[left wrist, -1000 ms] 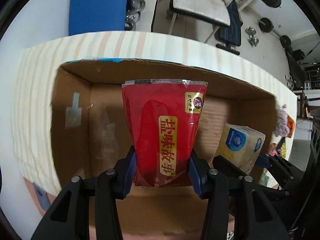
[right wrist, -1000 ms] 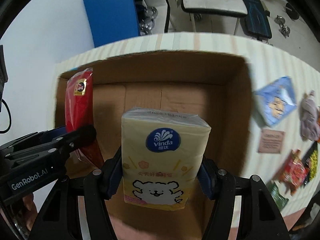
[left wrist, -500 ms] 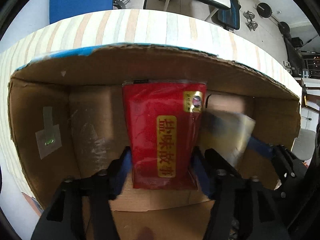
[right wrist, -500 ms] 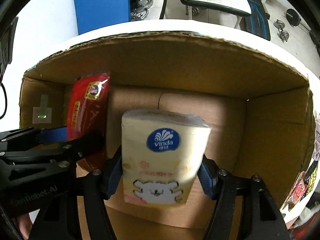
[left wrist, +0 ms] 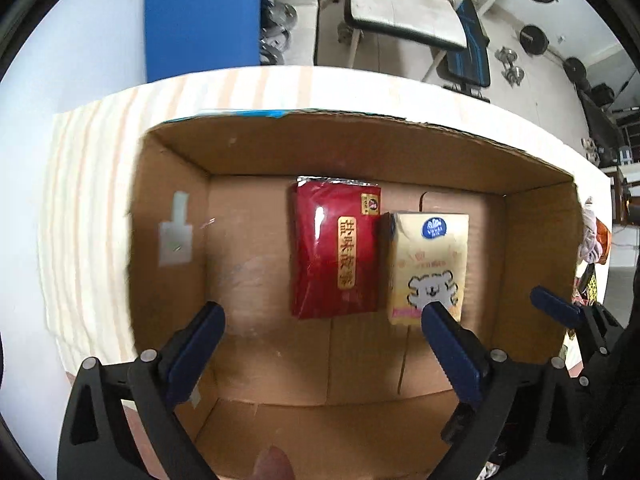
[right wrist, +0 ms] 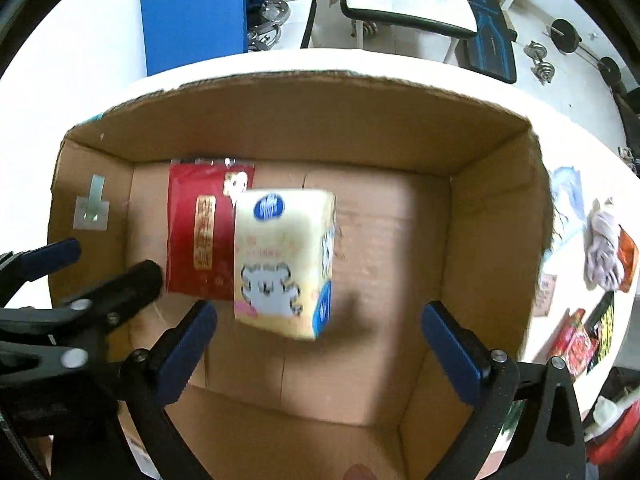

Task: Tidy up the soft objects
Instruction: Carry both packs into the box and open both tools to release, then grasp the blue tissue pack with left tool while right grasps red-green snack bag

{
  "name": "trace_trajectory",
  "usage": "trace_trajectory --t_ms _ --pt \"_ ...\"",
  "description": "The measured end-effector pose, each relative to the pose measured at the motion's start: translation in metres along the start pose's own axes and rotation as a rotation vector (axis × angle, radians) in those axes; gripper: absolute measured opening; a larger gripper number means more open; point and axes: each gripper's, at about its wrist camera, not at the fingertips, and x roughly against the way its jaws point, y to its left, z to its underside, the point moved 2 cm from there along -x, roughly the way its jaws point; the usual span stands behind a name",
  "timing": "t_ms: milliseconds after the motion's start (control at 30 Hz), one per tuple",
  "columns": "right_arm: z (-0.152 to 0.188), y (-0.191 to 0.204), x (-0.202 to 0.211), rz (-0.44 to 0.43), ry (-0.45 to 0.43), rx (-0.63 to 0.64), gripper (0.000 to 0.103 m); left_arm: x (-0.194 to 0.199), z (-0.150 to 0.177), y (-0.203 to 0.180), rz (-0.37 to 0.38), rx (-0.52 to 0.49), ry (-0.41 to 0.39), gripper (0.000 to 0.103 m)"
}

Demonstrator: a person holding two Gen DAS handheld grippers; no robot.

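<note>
A red snack pouch (left wrist: 336, 248) lies flat on the floor of the open cardboard box (left wrist: 360, 120), with a yellow tissue pack (left wrist: 428, 264) right beside it. My left gripper (left wrist: 324, 352) hangs above them, its jaws opening wide and gripping nothing. In the right wrist view the tissue pack (right wrist: 284, 260) is blurred and tilted, partly over the red pouch (right wrist: 200, 236). My right gripper (right wrist: 318, 352) hovers over the box (right wrist: 492, 208), jaws opening, pads clear of the pack. The left gripper's black finger (right wrist: 120, 292) shows at the left.
The box sits on a table with a striped cloth (left wrist: 100, 184). To the box's right lie a blue pouch (right wrist: 566, 196), a bundled cloth (right wrist: 604, 248) and snack packets (right wrist: 576, 344). Beyond the table are a blue board (right wrist: 192, 12), a bench and weights.
Both grippers went from shut to wide open. The red pouch and the tissue pack left the jaws and dropped to the box floor. Both grippers dipped toward the box, then drew back.
</note>
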Motion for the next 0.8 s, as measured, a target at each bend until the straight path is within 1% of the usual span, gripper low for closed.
trace_trajectory --t_ms 67,100,167,200,233,333,400,500,600,700,800 --pt "0.012 0.002 0.007 -0.013 -0.012 -0.008 0.103 0.013 0.013 0.006 -0.019 0.002 -0.037 0.101" --pt "0.009 -0.003 0.002 -0.01 -0.016 -0.01 0.103 0.018 0.018 0.005 -0.027 0.003 -0.054 0.101" --pt "0.023 -0.002 0.012 -0.016 -0.039 -0.013 0.103 0.029 0.029 0.006 -0.033 0.009 -0.083 0.101" --pt "0.031 -0.002 0.018 -0.007 -0.049 -0.013 0.103 0.035 0.034 0.006 -0.034 0.015 -0.095 0.101" --pt "0.029 -0.005 0.018 -0.005 -0.053 -0.013 0.103 0.04 0.039 0.007 -0.031 0.015 -0.108 0.101" --pt "0.049 -0.009 0.034 -0.014 -0.088 -0.015 0.103 0.056 0.052 0.003 -0.042 0.019 -0.155 0.101" --pt "0.055 -0.012 0.04 -0.028 -0.107 -0.011 0.103 0.069 0.065 0.001 -0.045 0.026 -0.184 0.101" --pt "0.073 -0.014 0.06 -0.048 -0.143 -0.002 0.103 0.087 0.074 -0.009 -0.031 0.037 -0.218 0.101" --pt "0.086 -0.023 0.081 -0.096 -0.173 -0.01 0.103 0.107 0.08 -0.022 -0.022 0.033 -0.246 0.101" --pt "0.097 -0.042 0.104 -0.146 -0.206 -0.038 0.103 0.125 0.08 -0.049 -0.028 0.0 -0.28 0.101" --pt "0.106 -0.077 0.126 -0.165 -0.242 -0.08 0.103 0.132 0.074 -0.086 -0.041 -0.066 -0.292 0.101"
